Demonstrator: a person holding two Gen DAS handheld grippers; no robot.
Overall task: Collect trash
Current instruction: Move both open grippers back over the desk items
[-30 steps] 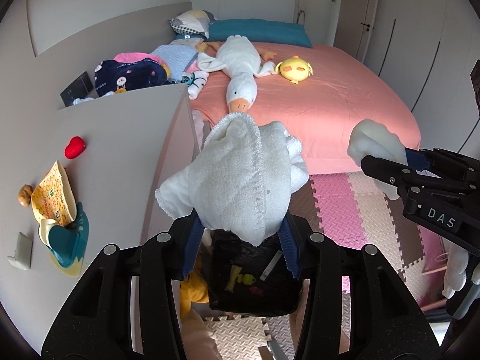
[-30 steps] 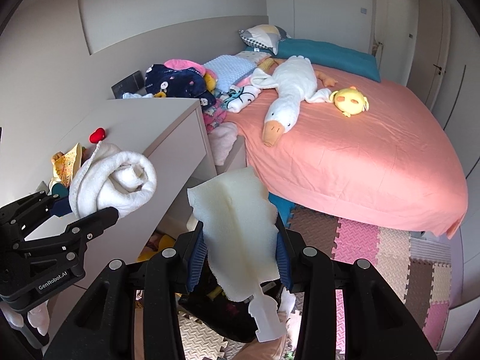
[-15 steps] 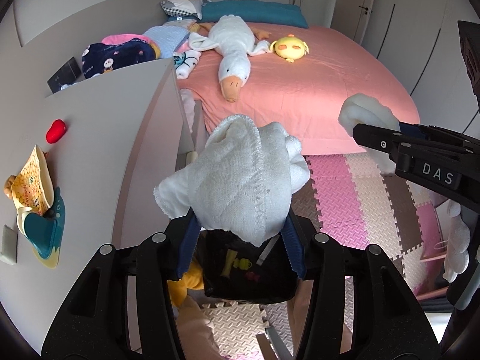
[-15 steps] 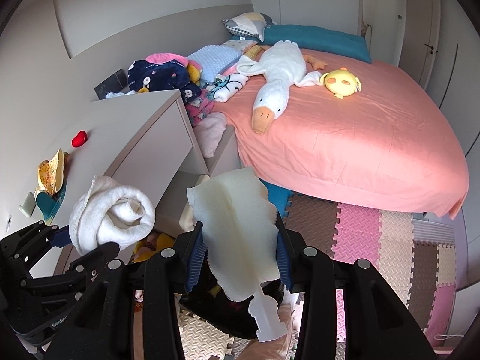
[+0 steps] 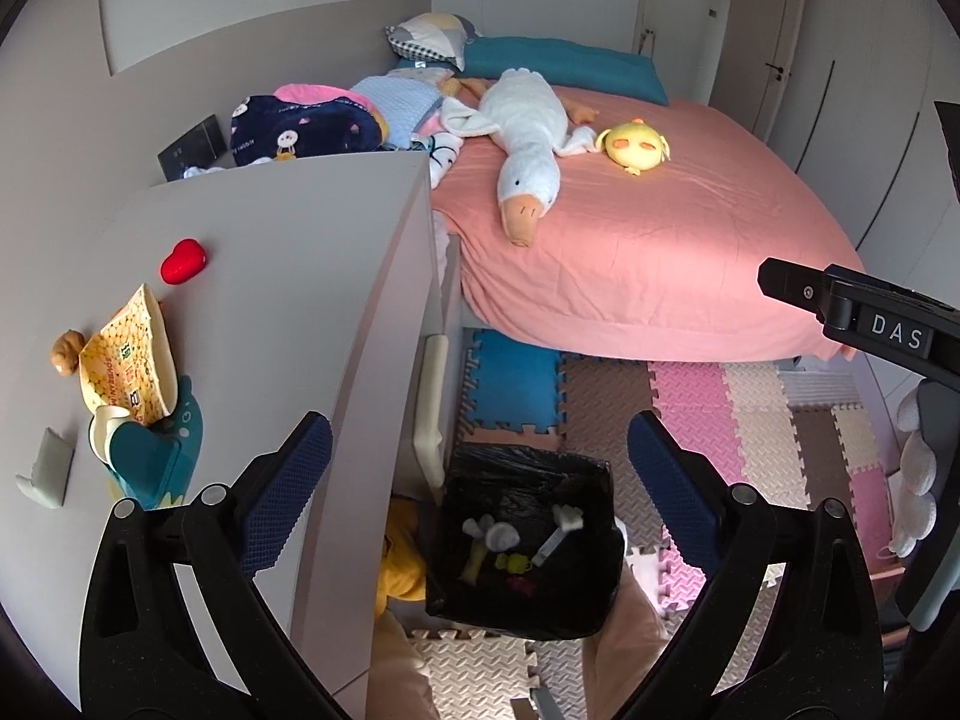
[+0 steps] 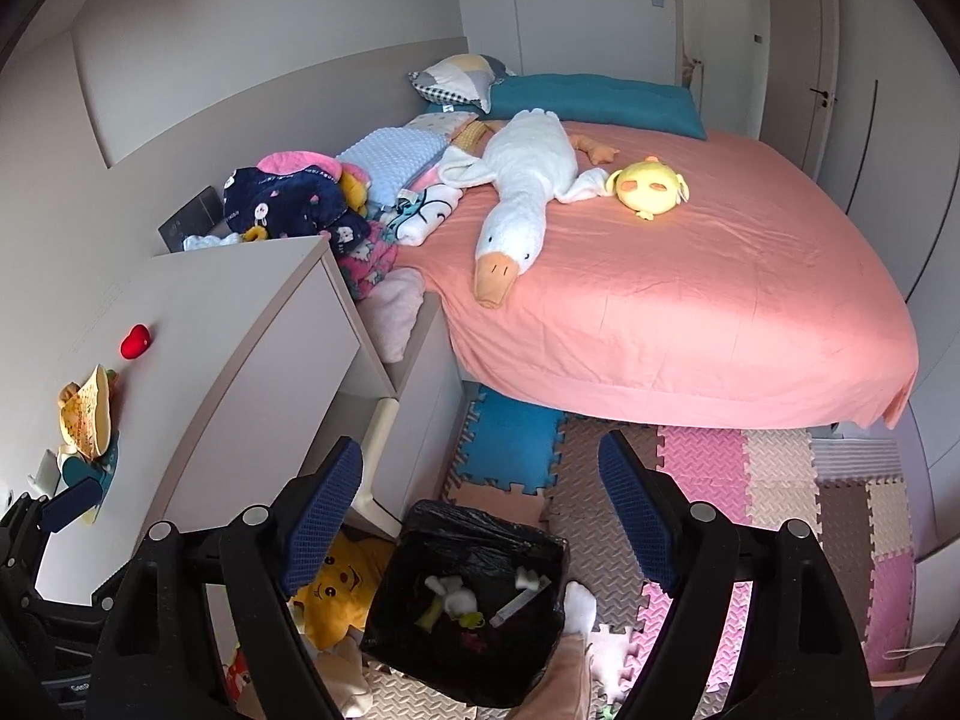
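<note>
Black-lined bin [image 5: 528, 540] sits right below; my left tool [image 5: 480, 480] and right tool [image 6: 480, 516] have just spread, both empty. I'd lift clear, then head for the wrapper [image 5: 129, 360] on the bench [image 5: 288, 276].

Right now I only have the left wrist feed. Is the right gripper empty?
Observer: Yes. In the right wrist view the right gripper is open. Its jaws have just been opening, with nothing between the pads, and the black-lined bin is below the gap.
Operator: What's the yellow lump left of the bin?
Observer: A yellow plush toy with a printed face, lying on the floor at the foot of the cabinet.
Operator: Anything past the cabinet's far corner?
Observer: A pink fluffy cloth sits in the gap between the cabinet and the bed.
</note>
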